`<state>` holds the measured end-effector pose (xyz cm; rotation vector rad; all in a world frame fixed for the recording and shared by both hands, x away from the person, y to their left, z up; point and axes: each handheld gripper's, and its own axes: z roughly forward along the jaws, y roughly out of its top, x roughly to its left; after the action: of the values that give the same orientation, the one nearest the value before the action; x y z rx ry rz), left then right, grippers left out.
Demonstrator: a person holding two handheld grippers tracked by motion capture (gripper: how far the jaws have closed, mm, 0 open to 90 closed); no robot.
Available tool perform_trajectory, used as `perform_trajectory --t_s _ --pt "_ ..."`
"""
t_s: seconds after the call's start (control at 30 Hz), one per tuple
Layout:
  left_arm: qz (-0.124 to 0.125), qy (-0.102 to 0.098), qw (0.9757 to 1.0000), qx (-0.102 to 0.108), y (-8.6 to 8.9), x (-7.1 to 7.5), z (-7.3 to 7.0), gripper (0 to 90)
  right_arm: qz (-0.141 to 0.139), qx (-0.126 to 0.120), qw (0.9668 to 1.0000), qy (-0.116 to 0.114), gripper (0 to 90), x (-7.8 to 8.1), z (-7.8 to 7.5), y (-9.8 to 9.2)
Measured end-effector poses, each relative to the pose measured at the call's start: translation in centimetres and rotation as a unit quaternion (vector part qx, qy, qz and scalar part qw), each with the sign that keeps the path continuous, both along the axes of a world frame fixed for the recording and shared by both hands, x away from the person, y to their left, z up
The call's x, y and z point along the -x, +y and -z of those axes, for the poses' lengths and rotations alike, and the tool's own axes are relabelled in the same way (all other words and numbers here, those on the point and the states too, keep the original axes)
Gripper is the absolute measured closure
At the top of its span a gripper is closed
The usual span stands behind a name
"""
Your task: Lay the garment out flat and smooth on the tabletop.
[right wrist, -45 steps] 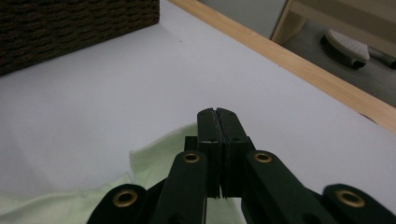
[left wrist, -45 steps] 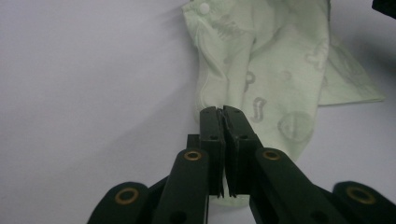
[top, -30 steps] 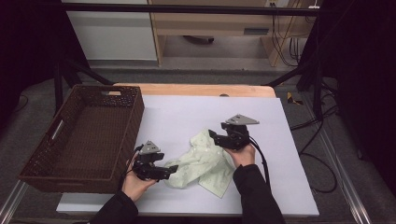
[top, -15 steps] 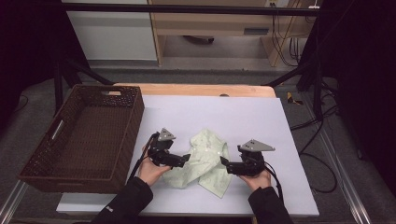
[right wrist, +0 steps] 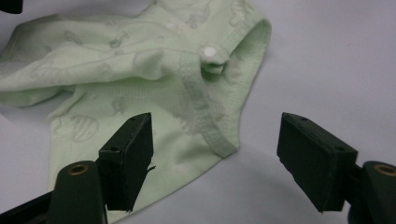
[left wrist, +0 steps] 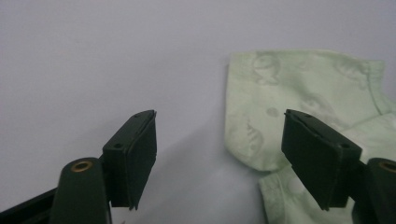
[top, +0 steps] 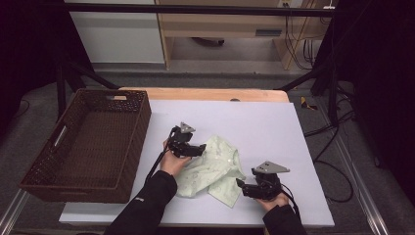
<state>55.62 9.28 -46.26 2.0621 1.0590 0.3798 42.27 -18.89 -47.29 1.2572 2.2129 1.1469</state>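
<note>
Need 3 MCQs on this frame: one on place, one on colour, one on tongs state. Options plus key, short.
1. Where does the wicker basket stand relative to the garment?
A. To its left, on the table's left edge
B. To its right
C. On top of it

2. What colour is the garment?
A. Dark blue
B. Pale green with a faint print
C. Red

3. How do the right tongs stand?
A. Shut on the garment's hem
B. Shut with nothing in them
C. Open, a corner of the garment between the jaws, pads not pressing on it

Key:
1 A: in the high view the basket sits left of the white table top, the garment at its middle.
2 B: both gripper views show light green printed cloth.
3 C: the right gripper view shows a wide gap between the jaws; they have just been closing.
</note>
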Motion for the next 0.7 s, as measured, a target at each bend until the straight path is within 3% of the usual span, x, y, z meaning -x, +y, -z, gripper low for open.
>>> perform_trajectory --t_s 0.33,0.4,0.6,0.7 --pt "0.010 0.015 0.9998 0.003 -1.2 -0.6 1.6 51.6 -0.001 0.022 0.9997 0.015 40.3 -0.1 0.6 0.8" --pt "0.009 0.012 0.9999 -0.003 -1.3 -0.7 1.6 56.7 -0.003 0.028 0.9994 0.019 43.2 -0.2 0.6 1.0" --pt "0.016 0.028 0.9995 0.004 -1.3 -0.7 1.5 77.8 -0.004 0.047 0.9986 0.022 51.7 -0.3 0.9 1.5" --pt "0.016 0.031 0.9994 0.005 -1.3 -0.6 1.5 84.0 -0.006 0.053 0.9984 0.019 61.4 -0.2 0.9 1.8"
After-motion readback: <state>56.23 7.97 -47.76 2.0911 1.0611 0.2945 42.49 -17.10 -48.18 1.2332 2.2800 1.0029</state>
